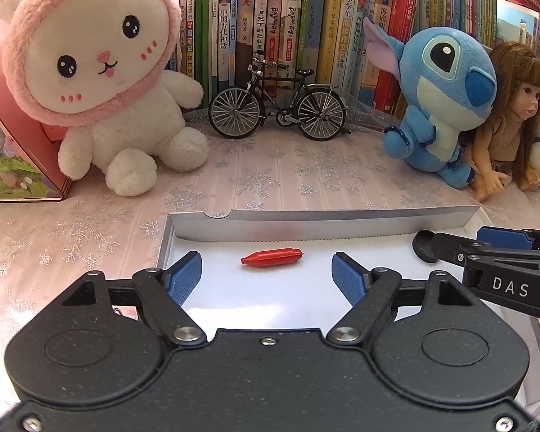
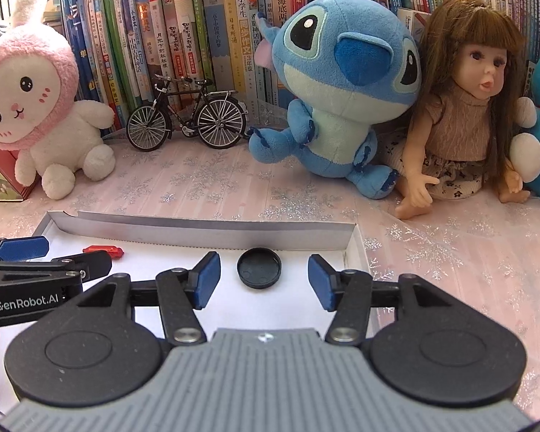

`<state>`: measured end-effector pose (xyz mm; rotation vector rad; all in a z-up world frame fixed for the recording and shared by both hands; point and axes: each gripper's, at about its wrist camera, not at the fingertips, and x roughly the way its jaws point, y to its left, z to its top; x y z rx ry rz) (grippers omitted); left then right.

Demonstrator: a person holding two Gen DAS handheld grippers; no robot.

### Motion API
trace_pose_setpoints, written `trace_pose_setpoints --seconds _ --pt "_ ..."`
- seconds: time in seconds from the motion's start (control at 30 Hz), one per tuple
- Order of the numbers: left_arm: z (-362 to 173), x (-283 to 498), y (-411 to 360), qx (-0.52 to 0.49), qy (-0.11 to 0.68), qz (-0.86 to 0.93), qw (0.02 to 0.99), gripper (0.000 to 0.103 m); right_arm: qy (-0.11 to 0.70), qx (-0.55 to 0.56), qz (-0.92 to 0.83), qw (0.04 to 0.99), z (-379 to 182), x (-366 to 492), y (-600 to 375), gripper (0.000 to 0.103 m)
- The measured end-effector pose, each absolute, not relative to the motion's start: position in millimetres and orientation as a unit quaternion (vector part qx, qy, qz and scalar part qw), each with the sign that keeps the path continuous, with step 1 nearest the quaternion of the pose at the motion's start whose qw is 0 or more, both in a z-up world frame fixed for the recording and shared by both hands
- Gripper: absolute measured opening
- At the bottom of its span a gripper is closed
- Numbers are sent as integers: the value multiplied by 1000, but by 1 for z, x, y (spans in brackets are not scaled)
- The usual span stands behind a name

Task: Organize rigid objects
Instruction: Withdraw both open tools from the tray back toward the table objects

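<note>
The shallow white box [image 1: 342, 221] is the landmark on the snowflake-cloth surface [image 1: 270, 176]. Both tools stand over its floor with jaws spread and nothing between them: the left tool [image 1: 266, 277] just short of the red capsule-shaped piece [image 1: 271, 257], the right tool [image 2: 264, 282] just short of the black round cap [image 2: 259, 267]. Both pieces apparently lie loose inside, well apart. To finish cleanly, lift straight away without brushing either piece or the box's far wall.

"DAS" marks the right hand-held gripper [image 1: 486, 243]; "GenRobot.AI" the left hand-held gripper [image 2: 54, 252].
</note>
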<state>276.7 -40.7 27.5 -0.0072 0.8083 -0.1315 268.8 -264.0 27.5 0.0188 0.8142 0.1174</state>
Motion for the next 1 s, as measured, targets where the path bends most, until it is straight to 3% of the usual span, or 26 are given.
trace_pose_setpoints --seconds 0.3,1.0 --pt "48 236 -28 -8 361 -69 930 82 351 -13 77 933 55 232 -264 86" --pt "63 122 -23 26 312 -114 943 84 282 -8 106 954 73 133 -274 97"
